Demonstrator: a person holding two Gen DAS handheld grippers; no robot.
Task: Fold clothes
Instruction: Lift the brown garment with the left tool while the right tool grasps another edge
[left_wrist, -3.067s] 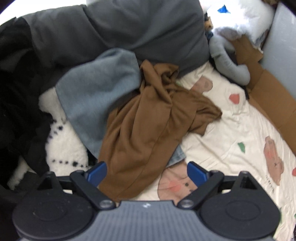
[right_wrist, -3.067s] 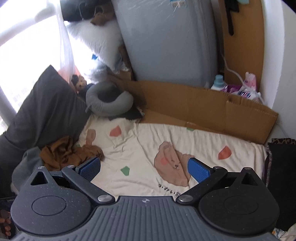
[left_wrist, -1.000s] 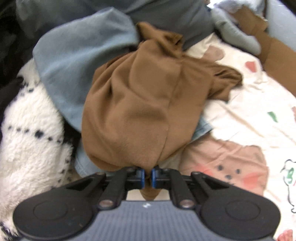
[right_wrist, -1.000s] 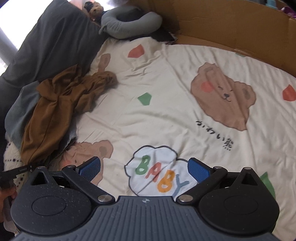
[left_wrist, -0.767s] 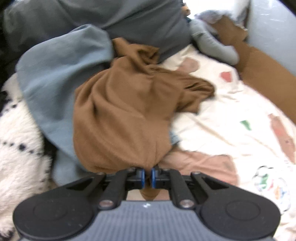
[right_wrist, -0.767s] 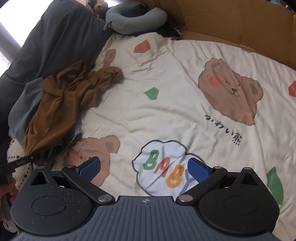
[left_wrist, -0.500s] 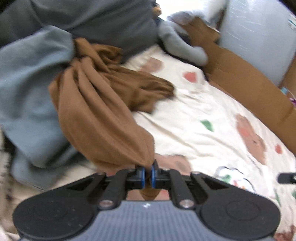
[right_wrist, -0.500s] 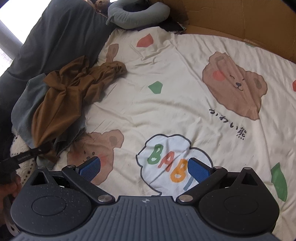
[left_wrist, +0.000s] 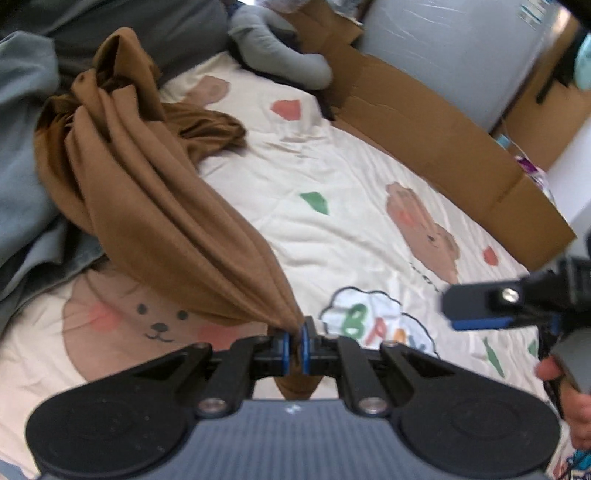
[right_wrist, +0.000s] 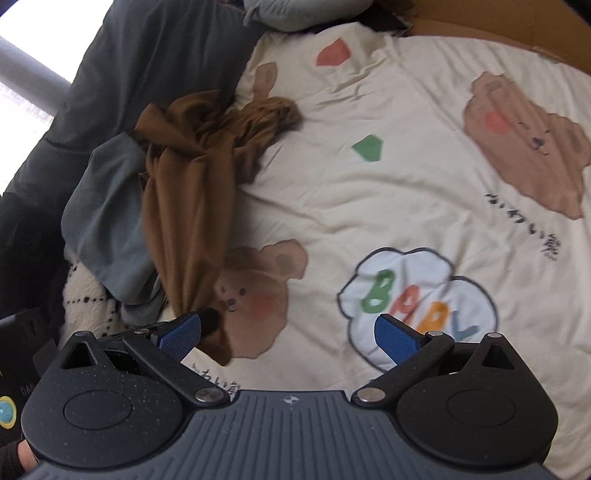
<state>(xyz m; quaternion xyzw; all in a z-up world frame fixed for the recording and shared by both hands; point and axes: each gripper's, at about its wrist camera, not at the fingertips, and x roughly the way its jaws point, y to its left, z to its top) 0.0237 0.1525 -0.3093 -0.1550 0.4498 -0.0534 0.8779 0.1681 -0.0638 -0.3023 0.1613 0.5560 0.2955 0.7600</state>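
A brown garment (left_wrist: 159, 206) is bunched and stretched taut from the clothes pile toward my left gripper (left_wrist: 294, 341), which is shut on its edge. In the right wrist view the same brown garment (right_wrist: 188, 192) runs down to the left gripper's tip beside the right gripper's left pad. My right gripper (right_wrist: 288, 334) is open above the cream bear-print sheet (right_wrist: 406, 184), with nothing between its fingers. The right gripper (left_wrist: 509, 302) also shows at the right edge of the left wrist view, held by a hand (left_wrist: 569, 395).
A grey-blue garment (right_wrist: 107, 221) and a dark grey pillow (right_wrist: 155, 62) lie at the left with a white fleece blanket (right_wrist: 88, 302). A grey neck pillow (left_wrist: 280, 59) and a cardboard wall (left_wrist: 436, 133) border the far side of the sheet.
My left gripper has pulled the brown garment away from the pile toward the middle of the sheet, stretching it out. The right gripper has shifted closer, now visible in the left wrist view.
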